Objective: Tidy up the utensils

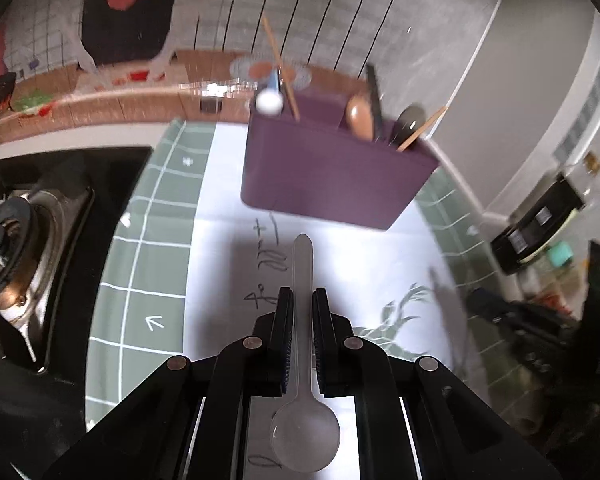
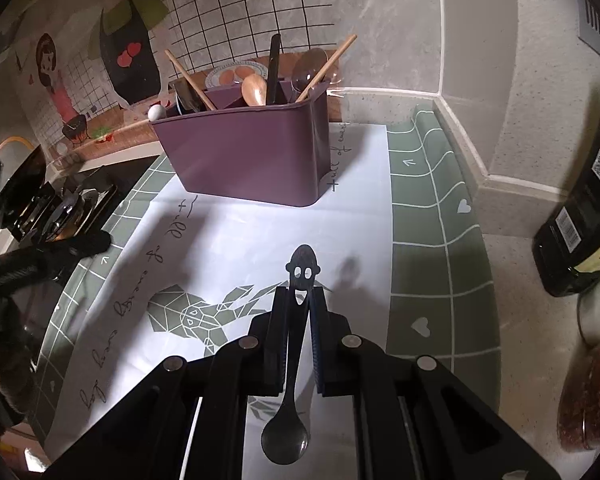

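Both hands are loaded and neither spoon has gone in yet. The left tongs [image 1: 302,300] are clenched on the handle of a clear plastic spoon [image 1: 304,432], bowl hanging back toward the camera and handle tip pointing ahead at the purple utensil caddy [image 1: 324,176]. The right tongs [image 2: 300,300] are clamped the same way on a dark metal spoon [image 2: 286,440] whose handle end is cut into a little face. Both spoons are off the tabletop [image 2: 432,216], held above the white printed mat [image 2: 260,232], with the caddy standing on the far part of that mat, apart from either spoon.

The caddy already holds a fair load — a wooden spoon [image 2: 255,89], wooden chopsticks [image 2: 327,65], a flat black handle [image 2: 274,68], a clear spoon bowl, and something with a white round knob at one end. So I'd say the sorting is well along: these two spoons look like the remaining pieces in reach, and what is left is to carry each over and drop it in a compartment. No other loose utensil shows on the mat.

The right wrist view is sharp and shows the caddy's inner dividers and a dark bottle [image 2: 584,208] at the right edge; the left tongs show at its left margin. The left wrist view is blurred, but it alone shows the gas stove burner [image 1: 16,248] beside the mat.
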Tool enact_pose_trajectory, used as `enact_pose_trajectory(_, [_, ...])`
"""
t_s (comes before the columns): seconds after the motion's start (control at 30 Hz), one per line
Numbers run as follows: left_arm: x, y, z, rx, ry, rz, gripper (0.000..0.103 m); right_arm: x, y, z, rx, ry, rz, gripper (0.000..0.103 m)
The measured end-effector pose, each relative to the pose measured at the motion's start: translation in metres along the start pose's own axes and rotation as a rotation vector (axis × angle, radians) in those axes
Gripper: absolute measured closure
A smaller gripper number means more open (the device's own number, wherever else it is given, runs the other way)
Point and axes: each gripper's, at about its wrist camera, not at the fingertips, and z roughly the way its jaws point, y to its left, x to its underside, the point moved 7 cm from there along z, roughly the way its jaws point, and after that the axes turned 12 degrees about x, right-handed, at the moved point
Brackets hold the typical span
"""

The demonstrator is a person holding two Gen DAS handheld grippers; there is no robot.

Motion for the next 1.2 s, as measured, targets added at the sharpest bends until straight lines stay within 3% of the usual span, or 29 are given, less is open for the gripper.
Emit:
enact_pose_trajectory(0.1, [-0.002, -0.006, -0.016, 0.015, -0.023, -0.001, 0.093, 0.001, 0.001, -0.005, -0.013, -0.007, 0.011, 0.103])
enact_pose_trajectory(0.27, [-0.004, -0.006, -0.026, 0.013, -0.040, 0.005, 0.093, 0.003, 0.004, -0.012, -0.024, -0.021, -0.008, 0.102])
enact_pose_trajectory(0.37, [-0.003, -0.005, -0.029, 0.015, -0.037, -0.004, 0.093, 0.010, 0.007, -0.016, -0.078, 0.025, -0.027, 0.099])
enact_pose_trajectory(0.8, [0.006, -0.004, -0.020, 0.033, -0.006, -0.030, 0.093, 0.115, 0.001, -0.040, -0.075, 0.243, -0.177, 0.087])
enact_pose_trajectory(1.2, [0.006, -0.003, -0.029, 0.034, -0.014, -0.039, 0.093, 0.091, 0.012, -0.018, 0.067, 0.205, -0.165, 0.075])
